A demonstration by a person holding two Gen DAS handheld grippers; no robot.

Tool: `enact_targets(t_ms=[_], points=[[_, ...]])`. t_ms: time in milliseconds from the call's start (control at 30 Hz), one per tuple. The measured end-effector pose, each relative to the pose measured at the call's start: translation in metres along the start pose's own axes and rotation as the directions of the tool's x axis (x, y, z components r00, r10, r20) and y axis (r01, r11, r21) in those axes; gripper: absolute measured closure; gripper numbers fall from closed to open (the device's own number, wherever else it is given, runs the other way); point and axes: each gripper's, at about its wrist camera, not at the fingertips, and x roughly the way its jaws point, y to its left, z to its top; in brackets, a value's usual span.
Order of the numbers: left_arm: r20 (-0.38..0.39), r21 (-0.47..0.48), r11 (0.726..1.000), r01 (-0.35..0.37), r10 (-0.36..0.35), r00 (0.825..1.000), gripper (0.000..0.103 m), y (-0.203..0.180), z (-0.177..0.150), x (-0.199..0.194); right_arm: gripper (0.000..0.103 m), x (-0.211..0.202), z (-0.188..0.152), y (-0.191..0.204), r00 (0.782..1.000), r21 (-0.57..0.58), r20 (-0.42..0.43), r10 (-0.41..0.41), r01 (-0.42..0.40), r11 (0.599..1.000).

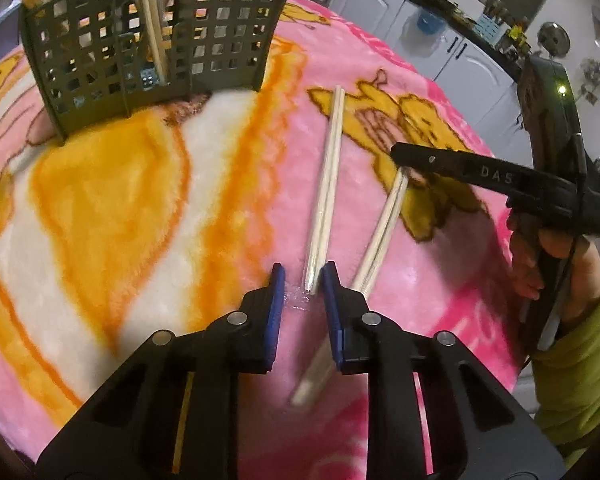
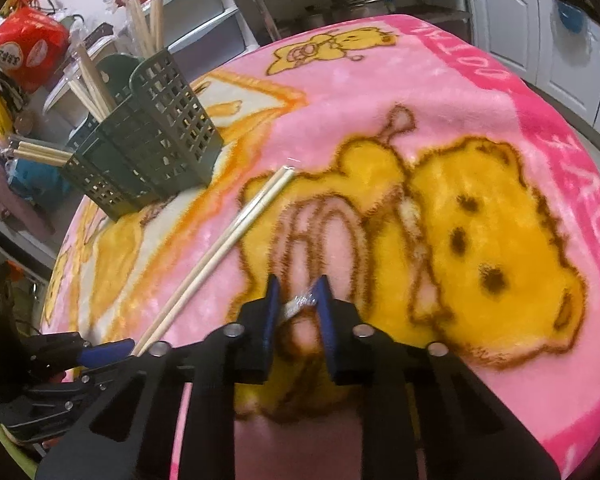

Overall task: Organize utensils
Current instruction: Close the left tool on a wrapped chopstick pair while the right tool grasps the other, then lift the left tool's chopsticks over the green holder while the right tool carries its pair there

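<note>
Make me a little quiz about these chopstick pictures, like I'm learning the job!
1. True or false: the green basket already holds standing chopsticks.
2. The left gripper has pads coloured: A red, B blue, C white.
3. How many loose chopstick pairs are outside the basket?
Key: 1 true; 2 B; 3 two.

Black claw (image 1: 302,280) with blue pads (image 1: 277,312), lime-green sleeve (image 1: 580,360).
</note>
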Motion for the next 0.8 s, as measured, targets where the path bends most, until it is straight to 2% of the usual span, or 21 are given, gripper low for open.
enact_targets(t_ms=[300,600,800], points=[[0.017,-0.014,1.0,-0.009,0.009,1.0,0.098,0.006,-0.001,-0.004,0.098,-0.02,0.001,-0.001,0.996,0.007,0.08,0.049,-0.049,0.999],[0.085,-0.034,0.999,-0.015,0.018,0.996,0.098,0.008,-0.001,-0.026,0.098,-0.038,0.007,0.003,0.988,0.006,0.14,0.07,-0.071,0.997],[0.137,-0.062,0.998,-0.019,0.027,0.99,0.099,0.014,0.006,-0.043,0.099,-0.056,0.019,0.022,0.978,-0.053,0.186,0.09,-0.082,0.995]])
